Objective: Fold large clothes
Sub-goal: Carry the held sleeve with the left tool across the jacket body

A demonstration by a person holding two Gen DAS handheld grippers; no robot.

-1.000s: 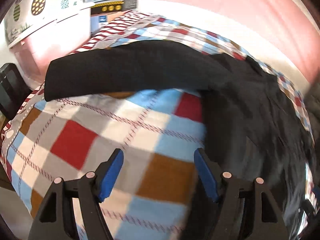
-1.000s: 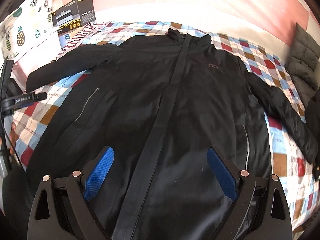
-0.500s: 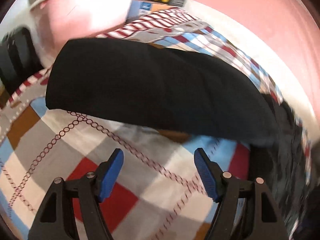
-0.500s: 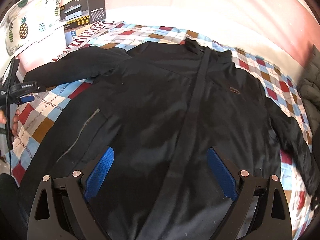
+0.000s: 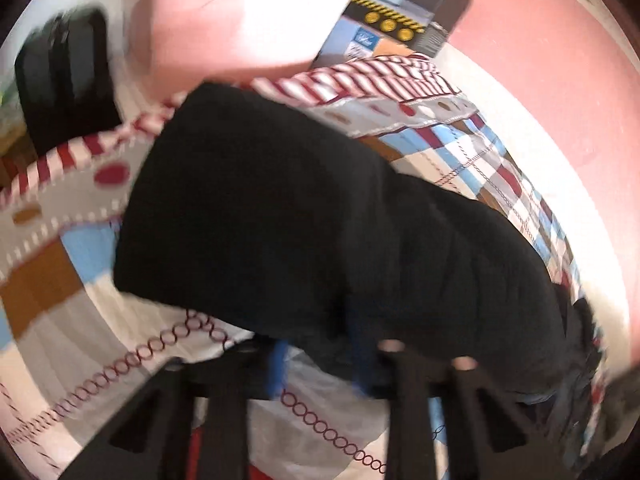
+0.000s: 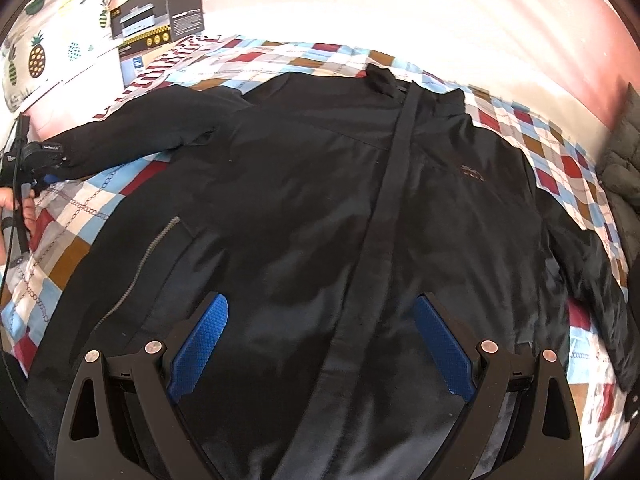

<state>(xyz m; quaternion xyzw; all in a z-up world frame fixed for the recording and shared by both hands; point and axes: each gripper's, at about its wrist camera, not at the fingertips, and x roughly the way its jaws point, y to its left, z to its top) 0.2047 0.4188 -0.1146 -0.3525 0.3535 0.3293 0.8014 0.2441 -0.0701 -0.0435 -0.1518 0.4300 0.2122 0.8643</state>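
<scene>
A black zip-front jacket (image 6: 340,208) lies face up and spread flat on a checked quilt (image 6: 80,248) of red, blue, brown and white squares; everything here is placed relative to that jacket. At its far left, a person's hand (image 6: 16,208) holds the left gripper (image 6: 42,164) at the cuff of the jacket's outstretched sleeve (image 5: 320,220). Its jaws are closing, and the blurred wrist view shows the sleeve's lower edge caught between the blue pads (image 5: 278,364). To fold well, I judge the grip should take both layers of the cuff, then lift just enough to clear the quilt and carry the sleeve across the chest without dragging the body. Over the jacket's lower front, astride the centre placket (image 6: 384,216), hangs the right gripper (image 6: 320,344), fingers spread wide and holding nothing. On the jacket's chest, right of the placket, sits a small logo (image 6: 471,170), too small to read. Beyond the left sleeve stands a black printed carton (image 6: 158,12); its lettering is illegible, and the small white label on the left gripper cannot be made out either.
</scene>
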